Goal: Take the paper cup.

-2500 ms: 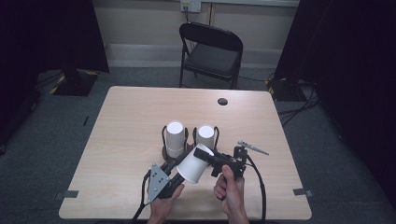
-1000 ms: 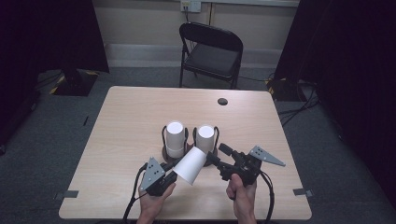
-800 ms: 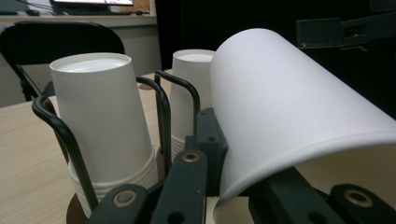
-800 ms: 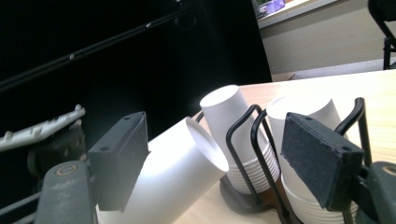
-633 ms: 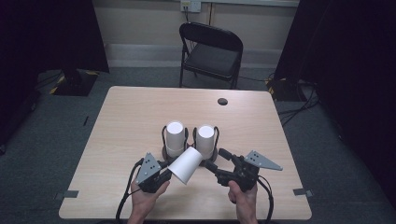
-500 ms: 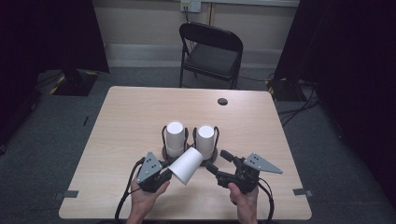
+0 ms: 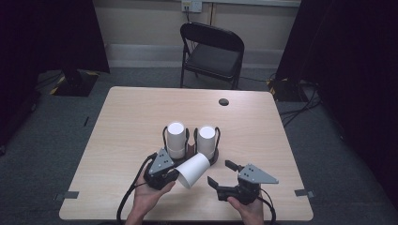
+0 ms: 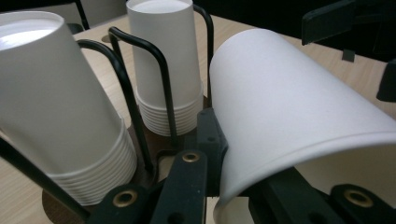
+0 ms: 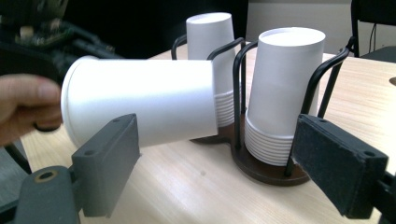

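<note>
1. Left gripper (image 7: 170, 174): I have its jaws pinching the rim of a paper cup (image 7: 192, 170), one jaw inside, one outside.
2. Right gripper (image 7: 220, 174): jaws have just been opening, now spread wide, nothing between them.
3. Paper cup: lying sideways above the table (image 7: 126, 117), between both grippers, just before the cup holder (image 7: 188, 149).
4. Cup holder: two upside-down cup stacks (image 7: 176, 139) in wire loops.
</note>
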